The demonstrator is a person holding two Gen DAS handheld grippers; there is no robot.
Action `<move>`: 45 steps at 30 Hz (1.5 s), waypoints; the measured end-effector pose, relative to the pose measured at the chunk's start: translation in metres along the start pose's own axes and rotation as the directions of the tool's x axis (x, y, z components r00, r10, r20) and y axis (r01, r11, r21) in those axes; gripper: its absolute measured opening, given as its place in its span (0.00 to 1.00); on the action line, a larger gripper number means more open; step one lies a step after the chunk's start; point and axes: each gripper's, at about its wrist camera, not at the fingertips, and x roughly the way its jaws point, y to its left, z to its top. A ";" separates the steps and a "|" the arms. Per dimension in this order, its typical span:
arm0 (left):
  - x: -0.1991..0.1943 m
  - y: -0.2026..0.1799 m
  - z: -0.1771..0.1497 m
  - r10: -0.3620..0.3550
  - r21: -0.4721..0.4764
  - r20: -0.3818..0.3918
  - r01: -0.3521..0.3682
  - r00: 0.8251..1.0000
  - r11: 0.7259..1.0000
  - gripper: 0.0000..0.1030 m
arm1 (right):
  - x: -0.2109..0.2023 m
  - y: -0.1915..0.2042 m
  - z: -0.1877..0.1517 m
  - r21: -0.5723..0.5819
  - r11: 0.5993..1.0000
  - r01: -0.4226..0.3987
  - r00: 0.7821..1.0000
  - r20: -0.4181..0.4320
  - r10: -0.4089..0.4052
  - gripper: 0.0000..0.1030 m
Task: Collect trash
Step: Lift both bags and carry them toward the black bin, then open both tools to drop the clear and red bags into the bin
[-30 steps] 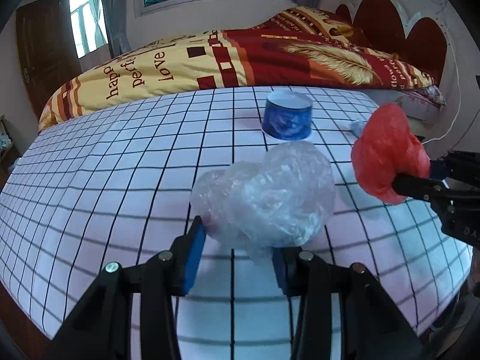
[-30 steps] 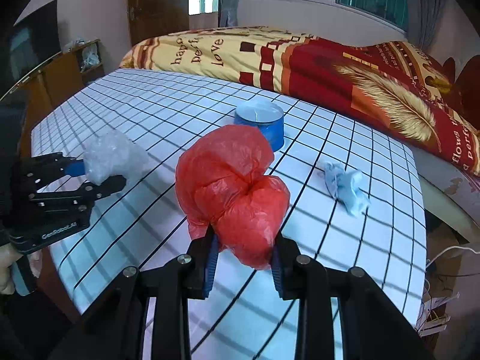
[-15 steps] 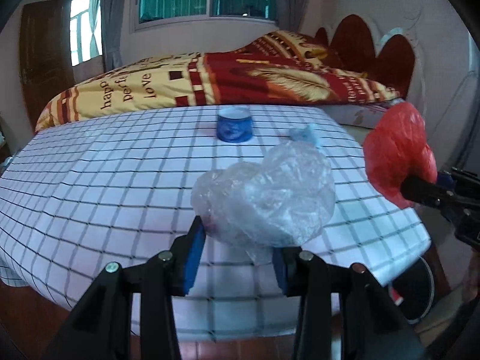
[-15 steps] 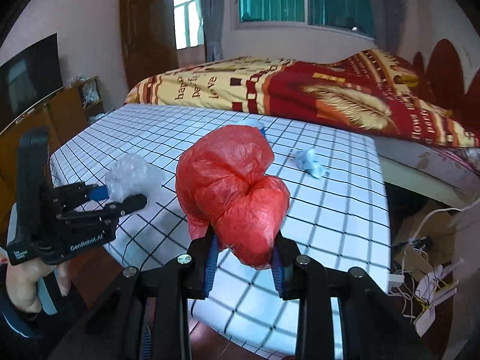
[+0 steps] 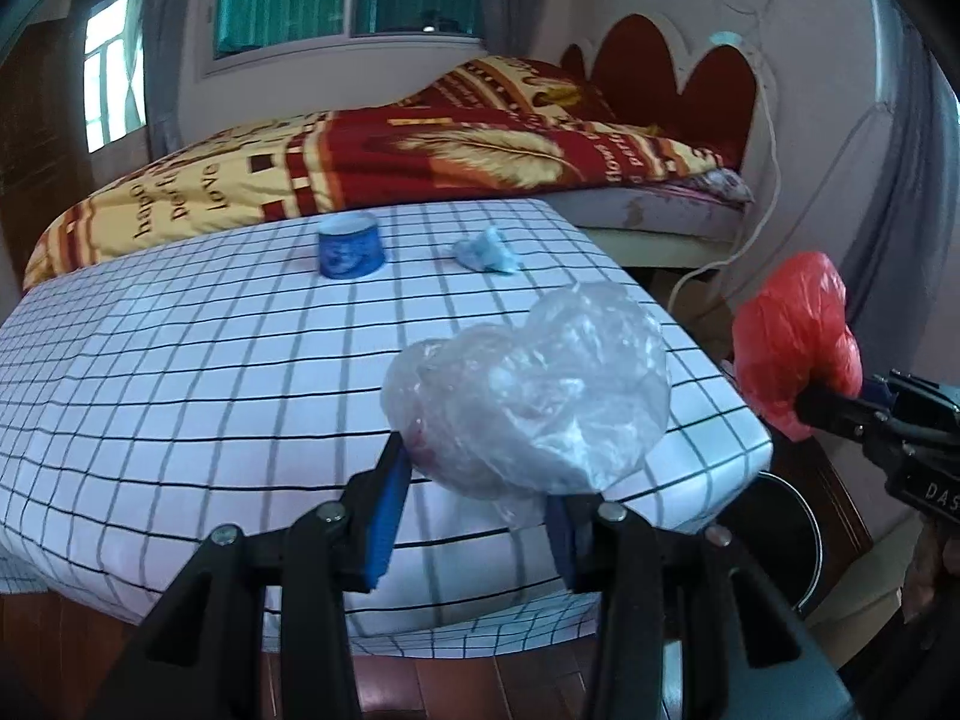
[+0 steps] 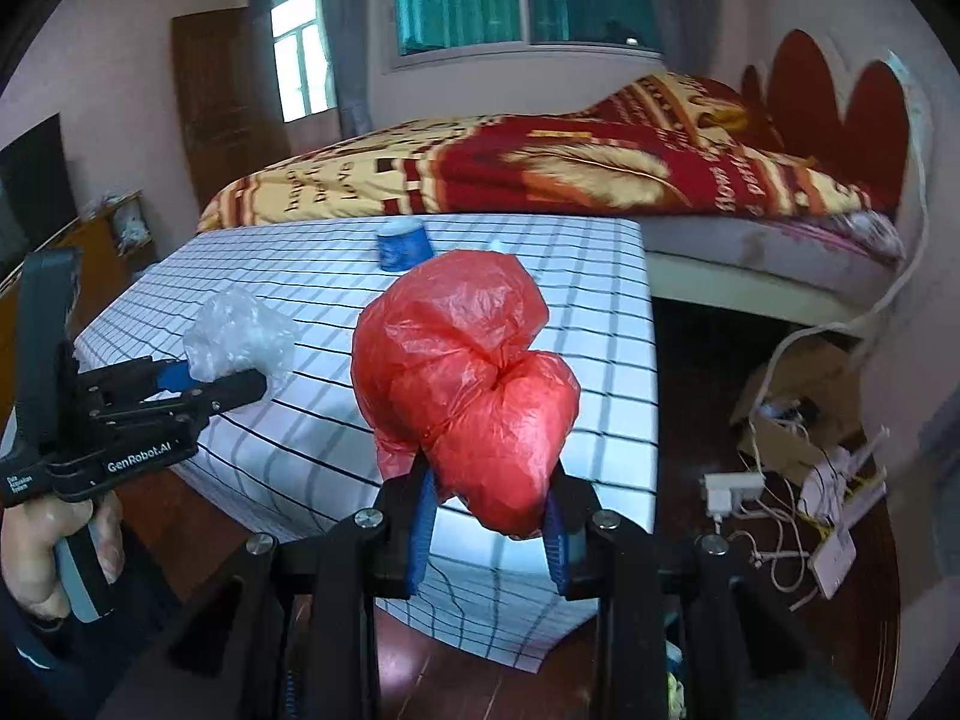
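Observation:
My left gripper is shut on a crumpled clear plastic bag, held in the air above the near corner of the checked table. My right gripper is shut on a crumpled red plastic bag, also lifted off the table. In the left wrist view the red bag hangs to the right, past the table's edge. In the right wrist view the clear bag shows at the left in the left gripper. A blue paper cup and a crumpled pale blue wad lie on the table's far side.
A dark round bin stands on the wooden floor below the table's right corner. Behind the table is a bed with a red and yellow blanket. A cardboard box, a power strip and cables lie on the floor to the right.
Both grippers have drawn back from over the table with their bags still held. The table's near edge, the floor and the bin have come into view.

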 end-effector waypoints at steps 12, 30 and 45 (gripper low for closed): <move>0.028 -0.081 -0.008 -0.132 0.108 -0.059 0.138 0.989 0.985 0.42 | -0.030 -0.072 -0.044 0.128 0.983 0.132 0.991 -0.027 -0.130 0.32; 0.046 -0.188 -0.038 -0.275 0.226 -0.165 0.308 0.947 0.924 0.42 | -0.066 -0.151 -0.123 0.267 0.917 0.295 0.954 -0.132 -0.269 0.32; 0.076 -0.259 -0.070 -0.347 0.284 -0.296 0.429 0.890 0.858 0.42 | -0.062 -0.204 -0.189 0.352 0.844 0.404 0.907 -0.274 -0.319 0.32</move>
